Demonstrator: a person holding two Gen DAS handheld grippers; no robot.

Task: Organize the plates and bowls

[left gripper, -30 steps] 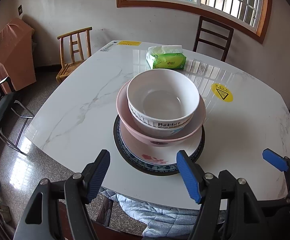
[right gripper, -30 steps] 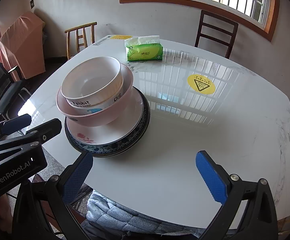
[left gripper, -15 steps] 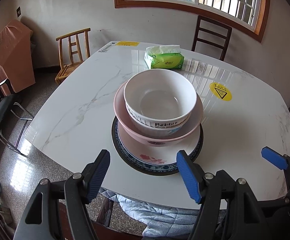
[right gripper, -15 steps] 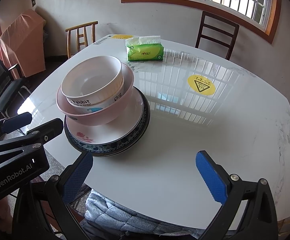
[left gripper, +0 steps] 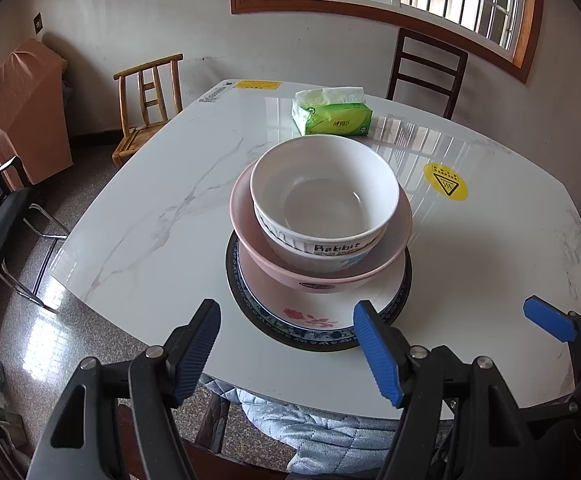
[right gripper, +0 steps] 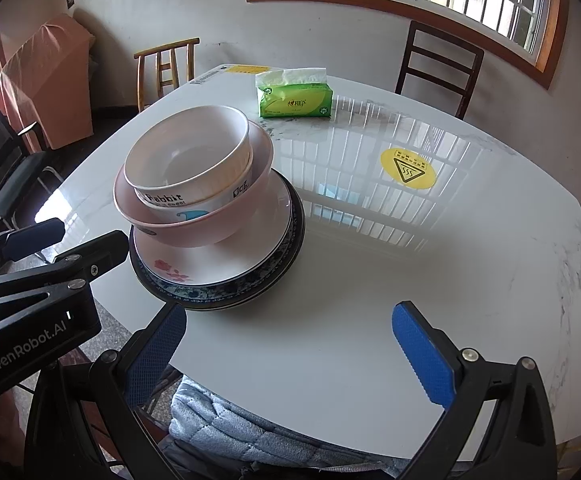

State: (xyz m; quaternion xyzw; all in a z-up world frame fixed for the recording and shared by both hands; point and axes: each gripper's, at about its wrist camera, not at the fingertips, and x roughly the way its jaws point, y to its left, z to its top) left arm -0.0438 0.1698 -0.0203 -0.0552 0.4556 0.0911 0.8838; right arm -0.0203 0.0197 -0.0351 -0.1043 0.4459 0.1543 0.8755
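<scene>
One stack stands near the front edge of the white marble table (left gripper: 150,220). A white bowl marked Rabbit (left gripper: 324,200) (right gripper: 186,160) sits inside a pink bowl (left gripper: 322,278) (right gripper: 214,228). Under them lie a white plate with a red flower (left gripper: 310,316) (right gripper: 234,264) and a dark blue-rimmed plate (left gripper: 318,342) (right gripper: 258,292). My left gripper (left gripper: 290,344) hangs open just in front of the stack, touching nothing. My right gripper (right gripper: 290,344) is open over bare table, to the right of the stack.
A green tissue pack (left gripper: 332,118) (right gripper: 294,100) lies at the far side, and a yellow warning sticker (left gripper: 445,187) is on the right. Wooden chairs (left gripper: 150,100) (left gripper: 426,68) stand behind the table. A quilted blue cloth (left gripper: 310,420) sits below the front edge.
</scene>
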